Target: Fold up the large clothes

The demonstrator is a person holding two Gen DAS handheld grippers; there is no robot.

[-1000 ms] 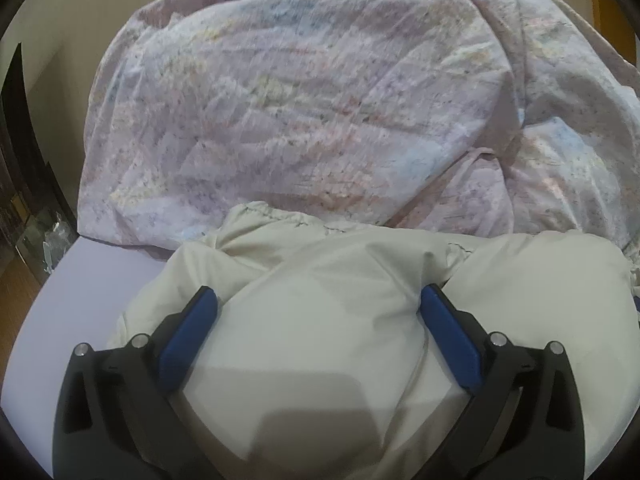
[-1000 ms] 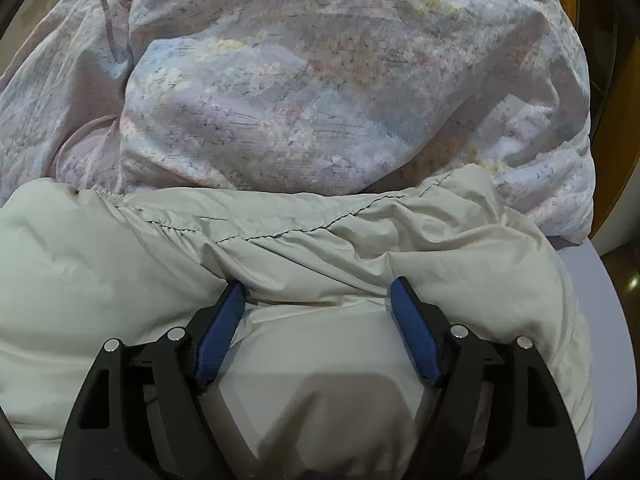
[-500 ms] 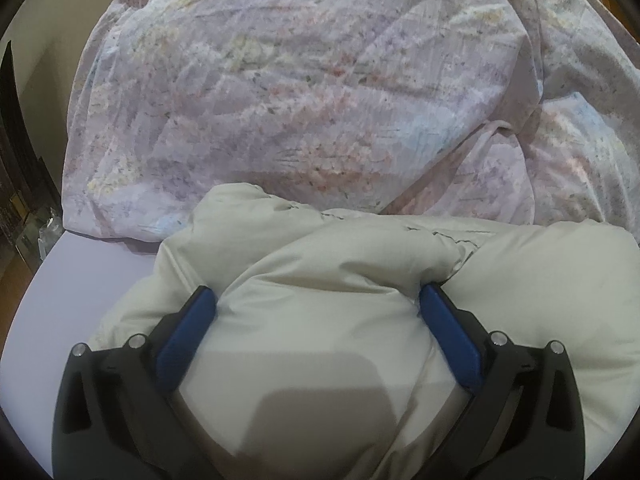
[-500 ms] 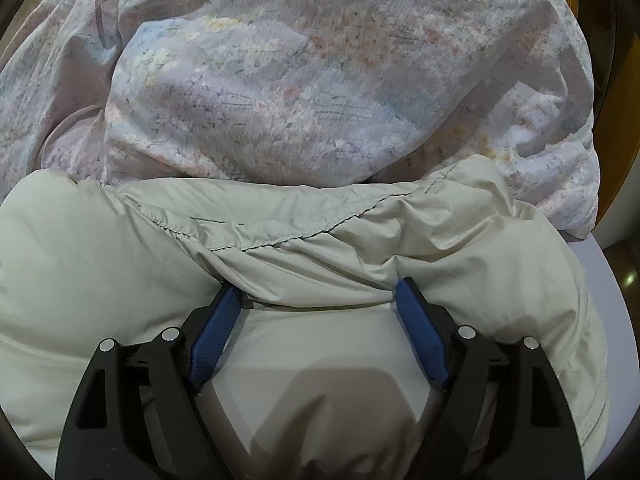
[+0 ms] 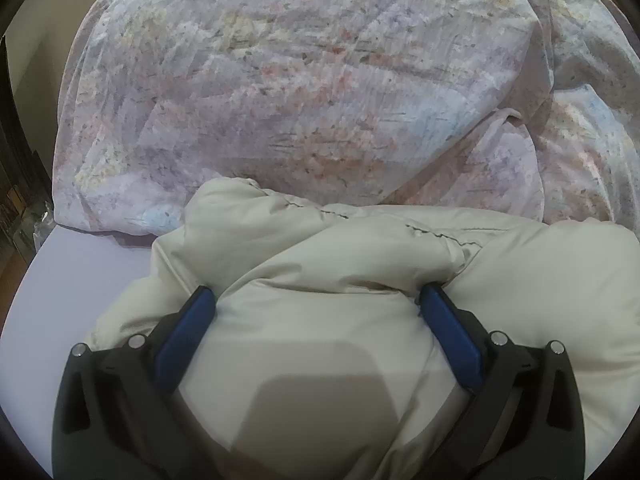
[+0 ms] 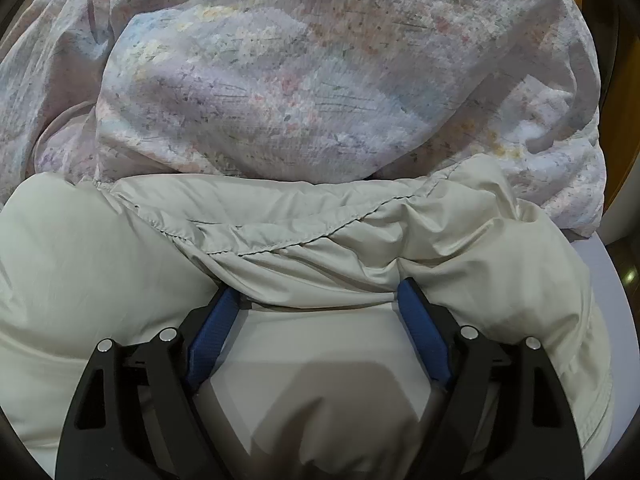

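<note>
i see my left gripper [image 5: 316, 296] spread wide with a puffy fold of the cream jacket [image 5: 520, 280] bulging between its blue pads; my right gripper [image 6: 316, 292] likewise. whether either truly grips, i cannot tell. the jacket fills the lower frame below the floral quilt [image 5: 300, 80]

Two close wrist views, angled down, sharing cream jacket [image 5: 520, 280] [image 6: 100, 260].

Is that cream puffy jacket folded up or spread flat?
Folded: the cream jacket is bunched, its stitched hem doubled over the bulk.
</note>
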